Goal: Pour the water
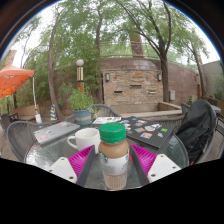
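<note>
A bottle [113, 156] with a green cap and a brownish liquid inside stands between my gripper's [113, 162] two fingers. The magenta pads [80, 160] sit close on either side of it, and both seem to press on its body. A white mug [84, 138] stands just ahead of the fingers to the left, on the round glass table [40, 150]. The bottle's base is near the table top; whether it rests on it is unclear.
A potted green plant [80, 103] stands beyond the mug. Flat dark items and cards [150, 130] lie on the table's right part. A dark bag [195, 128] sits on a chair at right. An orange umbrella [14, 80] stands at left.
</note>
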